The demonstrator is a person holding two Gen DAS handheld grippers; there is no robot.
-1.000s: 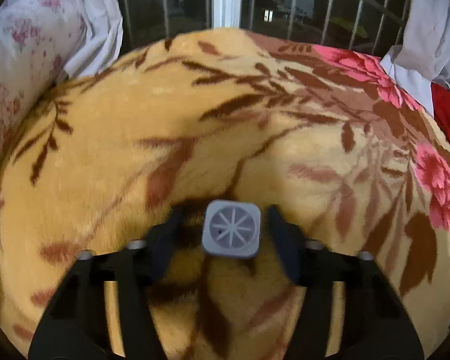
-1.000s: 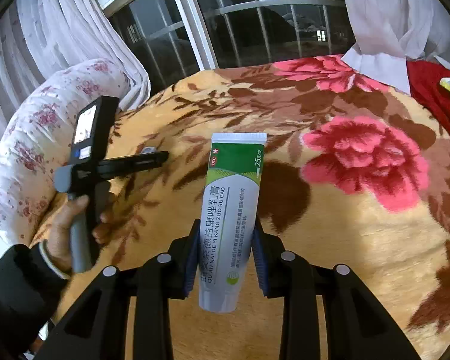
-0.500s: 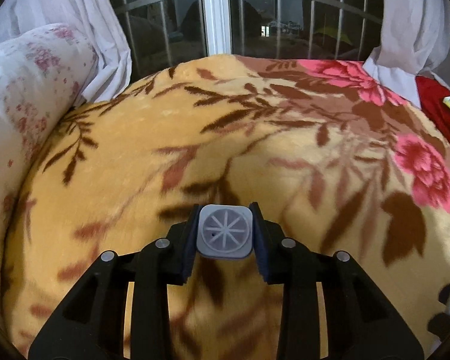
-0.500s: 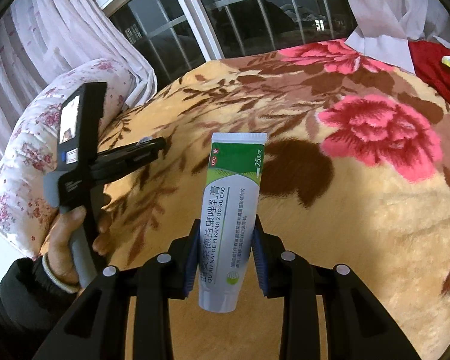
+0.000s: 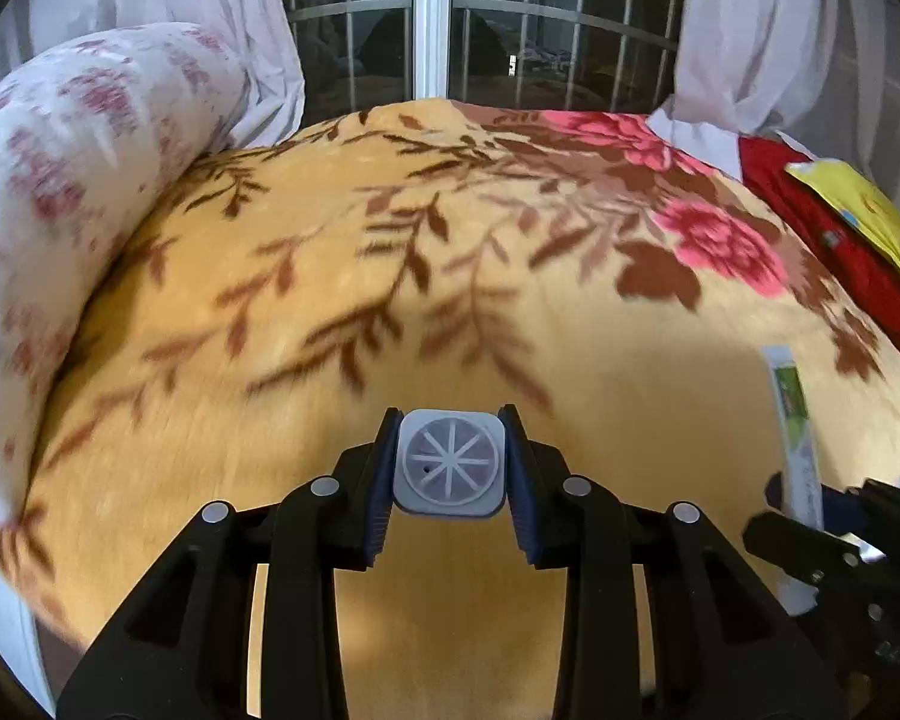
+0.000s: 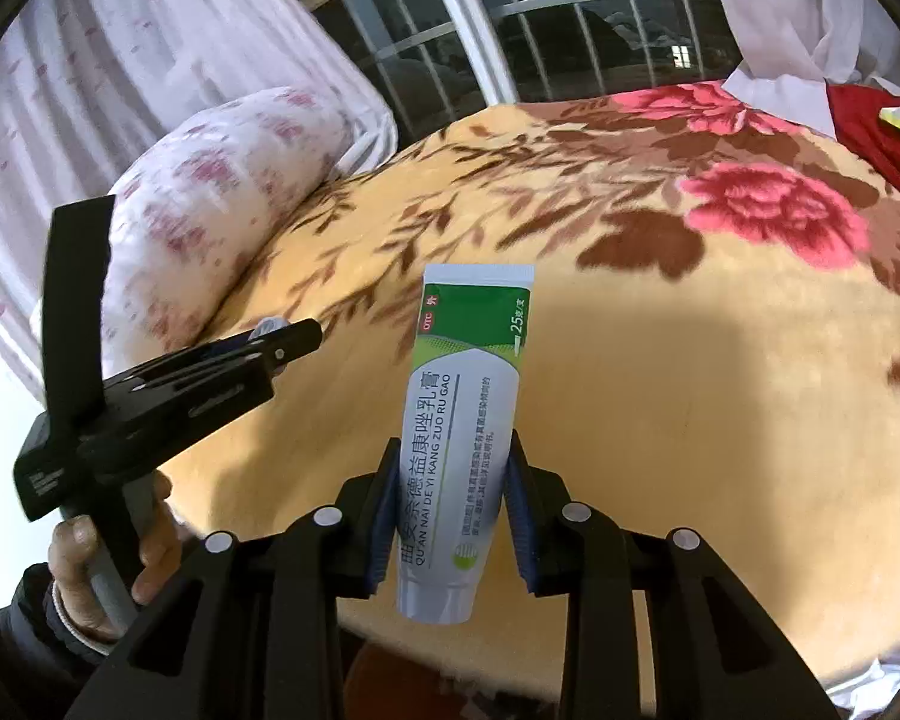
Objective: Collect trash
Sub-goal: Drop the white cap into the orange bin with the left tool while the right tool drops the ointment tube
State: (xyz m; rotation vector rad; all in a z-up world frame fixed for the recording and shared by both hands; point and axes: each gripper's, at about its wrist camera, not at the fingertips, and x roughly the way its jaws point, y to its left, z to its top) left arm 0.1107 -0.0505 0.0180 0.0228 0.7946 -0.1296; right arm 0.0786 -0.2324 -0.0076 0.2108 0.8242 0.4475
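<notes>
Closed since before, left fingers (image 5: 450,468) clamp cap (image 5: 449,463); right fingers (image 6: 450,504) pinch tube (image 6: 459,438) lengthwise, crimp forward.

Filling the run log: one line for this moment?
left gripper: shut on grey cap | right gripper: shut on ointment tube | both above blanket

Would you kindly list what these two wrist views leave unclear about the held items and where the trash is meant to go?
- Grey square piece, left wrist view: only its spoked face shows; the left tool, whose jaws have just closed on it, hides its depth.
- Tube, right wrist view: cap end hidden behind the right tool.
- Small print on the tube: too small.
- Trash bin: in neither view.
</notes>
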